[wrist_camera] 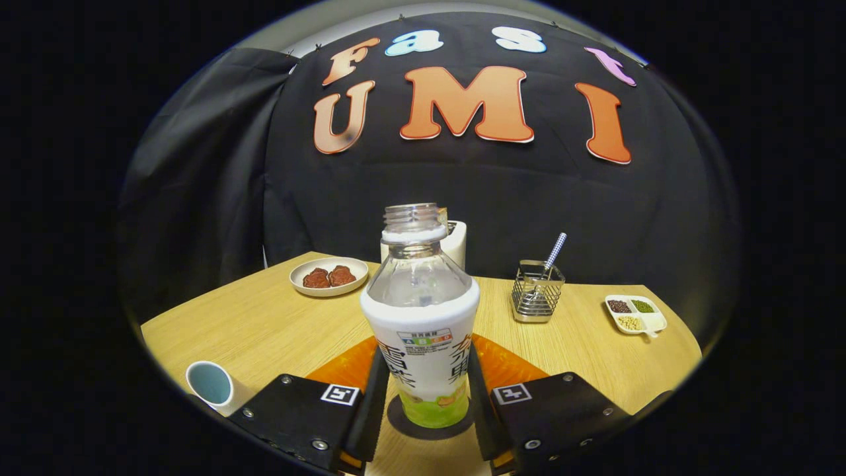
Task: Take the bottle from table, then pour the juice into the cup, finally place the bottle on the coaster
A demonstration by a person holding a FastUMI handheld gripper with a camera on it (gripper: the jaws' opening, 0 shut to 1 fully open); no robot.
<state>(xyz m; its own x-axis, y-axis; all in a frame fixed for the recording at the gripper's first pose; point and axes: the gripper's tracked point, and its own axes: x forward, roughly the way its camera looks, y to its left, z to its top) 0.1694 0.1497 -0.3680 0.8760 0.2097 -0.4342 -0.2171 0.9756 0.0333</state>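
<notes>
Room lies open on the wooden table [264, 324] to your left and right of the bottle [421, 330]; the cup [210, 385] sits at the near left edge. Your gripper [421, 396] has both fingers pressed against the uncapped bottle's sides, holding it upright between them on a dark round coaster [429, 428]. Farther off stand a plate [328, 276], a wire holder [537, 291] and a divided dish [636, 314].

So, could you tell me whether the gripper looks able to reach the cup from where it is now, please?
Probably not yet: the gripper is closed on the bottle, which stands on the dark coaster. The cup lies off to the fingers' left.
</notes>
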